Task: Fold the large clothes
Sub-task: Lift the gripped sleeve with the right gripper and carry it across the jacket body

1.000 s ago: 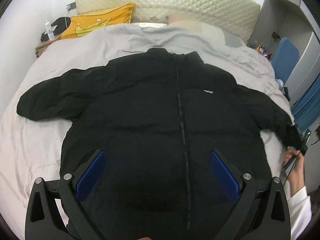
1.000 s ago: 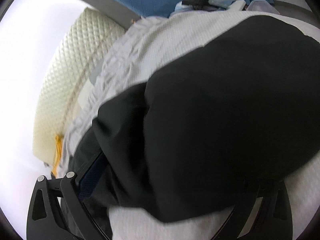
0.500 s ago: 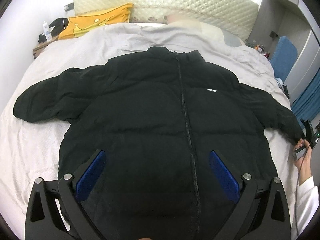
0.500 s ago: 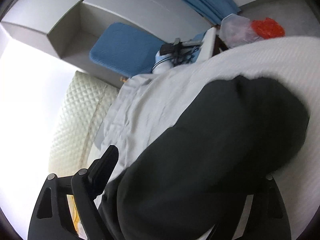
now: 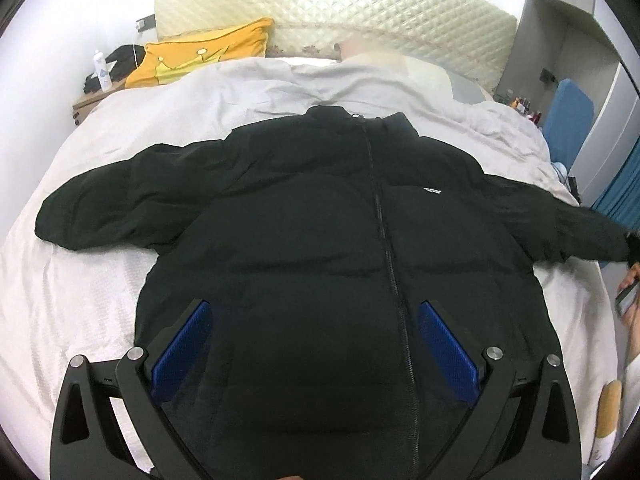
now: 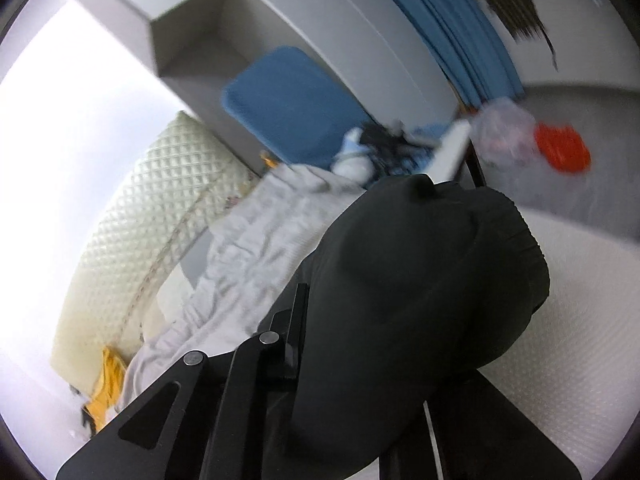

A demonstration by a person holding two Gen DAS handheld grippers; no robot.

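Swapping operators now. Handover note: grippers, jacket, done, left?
Left hand-held gripper: open, hovering over the hem of the jacket, holding nothing.
Right hand-held gripper: shut on the jacket's right sleeve, which is stretched out toward the edge of the bed.
Jacket: front up, zipped, spread flat on the bed, collar toward the headboard, both sleeves out sideways.
Done: laid out; no fold visible.
Left: probably fold the sleeves in, then the body.

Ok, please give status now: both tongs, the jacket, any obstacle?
Left tongs open, above jacket hem. Right tongs shut on sleeve. Jacket flat on bed, zipped, sleeves out. No obstacle on jacket.
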